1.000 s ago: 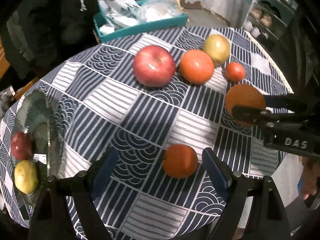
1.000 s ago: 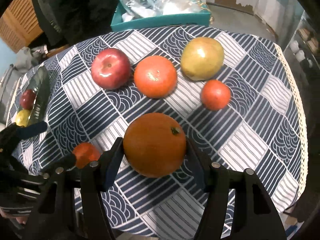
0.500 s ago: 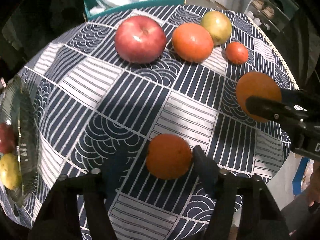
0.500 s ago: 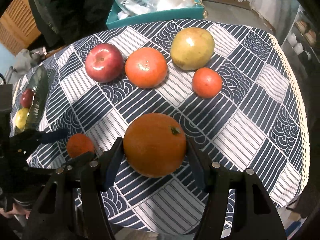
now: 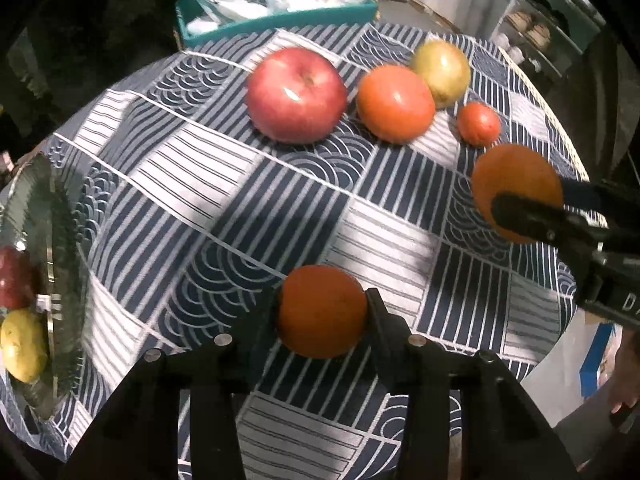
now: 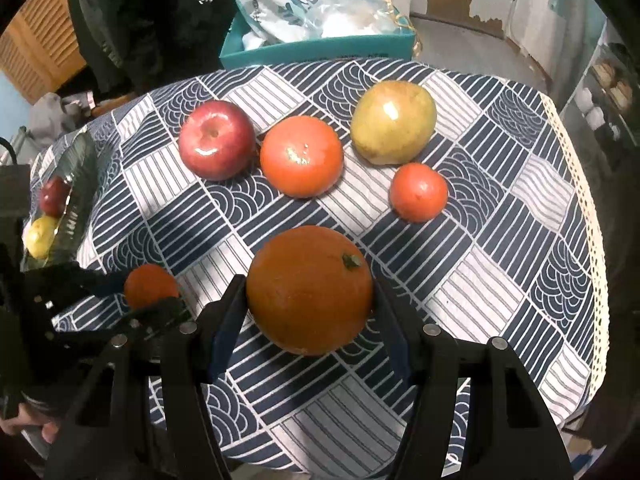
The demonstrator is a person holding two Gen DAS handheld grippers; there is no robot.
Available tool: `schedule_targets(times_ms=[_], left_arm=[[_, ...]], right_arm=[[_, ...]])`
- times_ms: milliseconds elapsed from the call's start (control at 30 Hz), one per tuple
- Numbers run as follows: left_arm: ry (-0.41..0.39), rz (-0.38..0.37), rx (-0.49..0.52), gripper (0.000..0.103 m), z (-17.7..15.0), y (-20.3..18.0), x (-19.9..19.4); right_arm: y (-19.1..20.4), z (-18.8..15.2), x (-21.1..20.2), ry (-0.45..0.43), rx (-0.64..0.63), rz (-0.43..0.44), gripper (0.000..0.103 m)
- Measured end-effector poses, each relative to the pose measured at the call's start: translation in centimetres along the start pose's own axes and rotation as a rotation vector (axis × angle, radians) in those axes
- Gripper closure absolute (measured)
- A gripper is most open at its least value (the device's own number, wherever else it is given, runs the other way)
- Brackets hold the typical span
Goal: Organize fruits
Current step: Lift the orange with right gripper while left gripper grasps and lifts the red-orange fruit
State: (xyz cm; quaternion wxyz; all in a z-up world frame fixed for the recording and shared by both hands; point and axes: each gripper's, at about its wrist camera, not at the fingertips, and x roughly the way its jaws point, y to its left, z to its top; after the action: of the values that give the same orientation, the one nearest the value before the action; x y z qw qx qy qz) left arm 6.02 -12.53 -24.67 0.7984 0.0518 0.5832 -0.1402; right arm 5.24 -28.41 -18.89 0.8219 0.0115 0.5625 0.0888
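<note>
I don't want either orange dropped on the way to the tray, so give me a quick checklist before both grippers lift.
1. Left gripper shut on small orange: ok, fingers touch both sides.
2. Right gripper shut on large orange: ok, held at its widest part.
3. The two grippers apart from each other: ok, a gap shows.
4. Tray has room: cannot tell, a red fruit and a yellow fruit already lie inside.
5. Red apple and the other fruits lie clear of both grasps: ok.
</note>
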Motion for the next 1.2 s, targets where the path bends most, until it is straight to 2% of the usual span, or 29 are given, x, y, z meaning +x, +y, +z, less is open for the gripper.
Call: schedule_targets(times_ms=[733,1200], left_arm=[[-0.213,0.06,-0.019,0.059,1.3,2.1,-9.3],[-0.357,0.065,-0.047,0.059,1.3,3.1,-15.8]], right_arm=[[3.6,1.9,-7.0,-0.176,-0.108,0.0,0.04],[5.1,3.2,-11.5,-0.287,-0.123,0.053,0.04]])
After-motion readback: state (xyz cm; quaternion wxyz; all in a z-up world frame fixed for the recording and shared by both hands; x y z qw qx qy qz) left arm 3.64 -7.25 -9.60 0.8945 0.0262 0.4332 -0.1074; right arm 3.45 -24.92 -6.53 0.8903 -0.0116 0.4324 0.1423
